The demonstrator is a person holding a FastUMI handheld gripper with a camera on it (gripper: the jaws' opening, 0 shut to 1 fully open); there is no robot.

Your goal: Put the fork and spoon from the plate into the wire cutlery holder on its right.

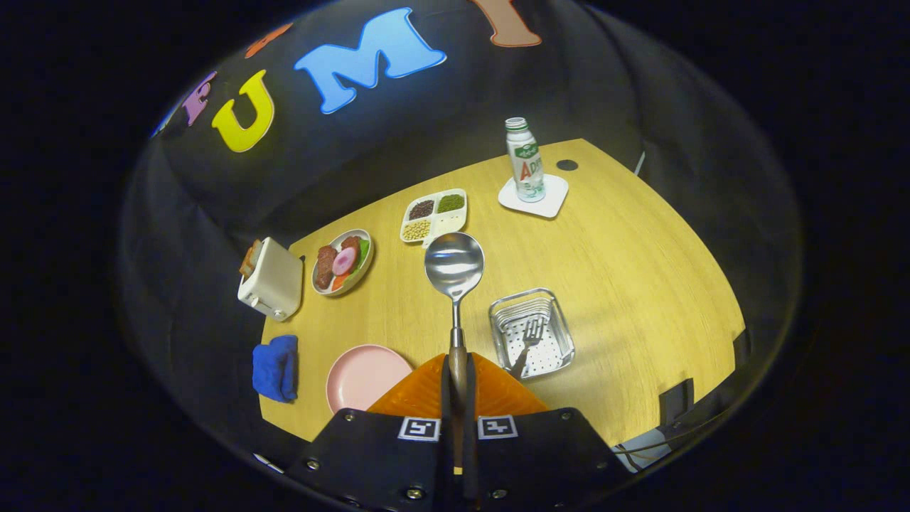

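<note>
Count: one spoon (454, 267) clamped between the jaws; one fork (530, 340) in one wire holder (565, 334); two plates (362, 373); one toaster (271, 279); one bottle (525, 159); one blue cloth (275, 367).

My gripper (458, 387) is clamped on the spoon (454, 284) handle, bowl sticking out ahead over open table (625, 270). Just right of the fingers: wire cutlery holder (532, 331), fork (526, 345) already lying in it, room left beside the fork. Just left: pink plate (364, 375), bare. Further left, blue cloth (276, 367) and toaster (271, 279). Beyond the spoon bowl, a divided tray (435, 215) sits close; food plate (343, 261) to its left. Bottle (525, 161) on a coaster (534, 195) far ahead-right, well apart. Right side of the table past the holder is free.
</note>
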